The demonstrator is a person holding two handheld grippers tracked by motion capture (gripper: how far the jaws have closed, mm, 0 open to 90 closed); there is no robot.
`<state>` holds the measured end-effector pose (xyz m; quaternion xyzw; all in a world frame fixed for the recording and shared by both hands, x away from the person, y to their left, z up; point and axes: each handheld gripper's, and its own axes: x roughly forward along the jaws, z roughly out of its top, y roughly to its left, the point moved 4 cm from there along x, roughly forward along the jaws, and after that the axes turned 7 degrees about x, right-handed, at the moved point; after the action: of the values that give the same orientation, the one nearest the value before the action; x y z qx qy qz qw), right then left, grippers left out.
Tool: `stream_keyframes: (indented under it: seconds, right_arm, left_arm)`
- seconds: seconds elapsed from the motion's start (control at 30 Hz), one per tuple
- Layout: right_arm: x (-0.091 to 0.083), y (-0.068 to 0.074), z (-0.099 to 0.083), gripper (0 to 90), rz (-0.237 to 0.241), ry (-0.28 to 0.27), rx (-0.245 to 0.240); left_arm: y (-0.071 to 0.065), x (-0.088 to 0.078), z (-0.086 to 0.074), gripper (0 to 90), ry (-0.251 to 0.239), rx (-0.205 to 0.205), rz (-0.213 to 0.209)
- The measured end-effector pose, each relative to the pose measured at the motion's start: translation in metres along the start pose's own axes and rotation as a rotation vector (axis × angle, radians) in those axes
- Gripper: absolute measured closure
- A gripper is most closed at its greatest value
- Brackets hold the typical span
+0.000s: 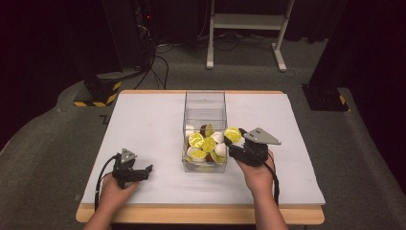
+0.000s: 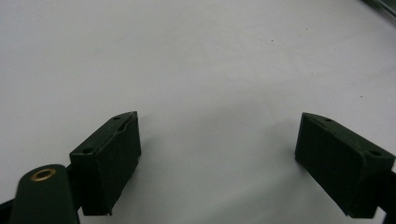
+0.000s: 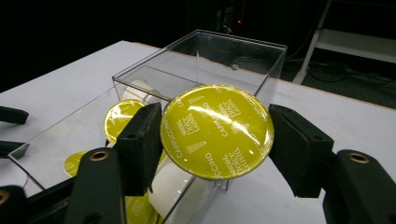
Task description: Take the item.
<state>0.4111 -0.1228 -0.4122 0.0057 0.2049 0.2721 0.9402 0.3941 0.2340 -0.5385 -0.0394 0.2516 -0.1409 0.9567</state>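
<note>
- Here, in the high view, a clear box stands at the middle of the white table, its near half heaped with yellow-lidded and white coffee capsules. The right gripper sits at the box's near right corner, carrying one capsule level with the rim, presumably so it can pass over the wall. The left gripper rests on the table well apart from the box, likely parked clear of the working hand.
- In the left gripper view, the left gripper's jaws stand wide apart over bare tabletop, with nothing between them.
- In the right gripper view, the right gripper has its jaws clamped on opposite edges of the held capsule, whose yellow "cappuccino" lid faces the camera; an edge grip suits the round rim. The capsule hangs just above the box's near wall; whether it is entering or leaving cannot be judged.
</note>
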Motion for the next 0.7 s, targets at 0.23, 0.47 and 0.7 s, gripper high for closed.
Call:
stream_keyframes:
  seconds: [0.23, 0.47, 0.7]
  right_arm:
    - [-0.001, -0.012, -0.002, 38.1, -0.032, 0.003, 0.016]
    - [-0.003, -0.024, -0.004, 38.2, -0.058, 0.002, 0.033]
    - [-0.006, -0.034, -0.005, 38.2, -0.089, -0.001, 0.044]
  left_arm:
    - [0.000, 0.000, 0.000, 14.5, 0.000, -0.001, 0.000]
    - [0.000, 0.000, 0.000, 14.5, -0.001, 0.000, 0.000]
    - [0.000, 0.000, 0.000, 14.4, -0.001, 0.001, 0.000]
